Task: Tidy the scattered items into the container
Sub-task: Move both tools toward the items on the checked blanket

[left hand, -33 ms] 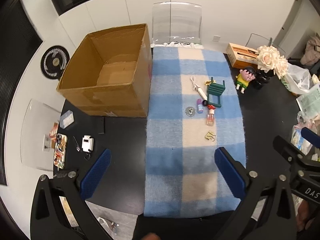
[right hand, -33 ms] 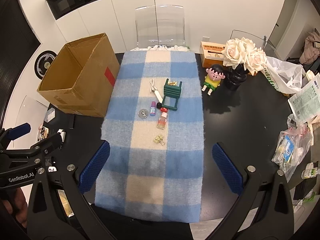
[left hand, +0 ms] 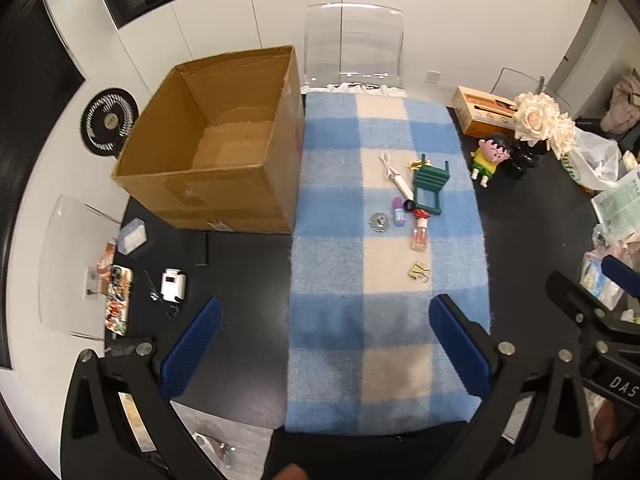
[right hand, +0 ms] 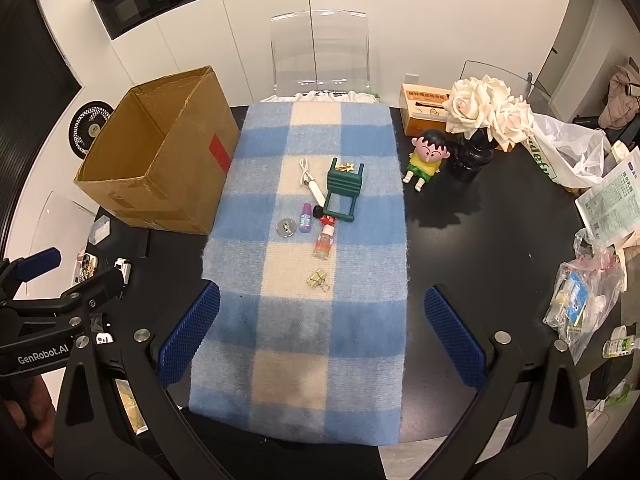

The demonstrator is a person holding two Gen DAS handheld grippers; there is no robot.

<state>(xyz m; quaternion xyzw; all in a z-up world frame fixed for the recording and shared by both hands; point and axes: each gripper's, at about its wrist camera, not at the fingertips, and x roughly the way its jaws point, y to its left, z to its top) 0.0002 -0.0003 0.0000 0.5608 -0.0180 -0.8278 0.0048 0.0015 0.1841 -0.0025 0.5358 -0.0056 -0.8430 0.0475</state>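
Note:
An open, empty cardboard box (left hand: 224, 148) (right hand: 160, 160) stands at the left of a blue and cream checked cloth (left hand: 384, 320) (right hand: 312, 336). Small items lie mid-cloth: a green toy chair (left hand: 430, 186) (right hand: 342, 196), a white cable (left hand: 394, 174) (right hand: 310, 180), a purple tube (left hand: 398, 211) (right hand: 306, 218), a round metal disc (left hand: 378, 222) (right hand: 286, 227), a small clear bottle (left hand: 419, 234) (right hand: 325, 242) and gold binder clips (left hand: 419, 271) (right hand: 318, 279). My left gripper (left hand: 324, 344) and right gripper (right hand: 320, 332) are open and empty, above the cloth's near end.
A cartoon figure (right hand: 426, 158), a black vase of cream roses (right hand: 480, 128) and an orange box (right hand: 424, 114) stand at the right. Plastic bags and papers (right hand: 588, 292) crowd the far right. A phone (left hand: 118, 300) and small gadgets (left hand: 173, 285) lie at the left. A clear chair (right hand: 320, 52) stands behind.

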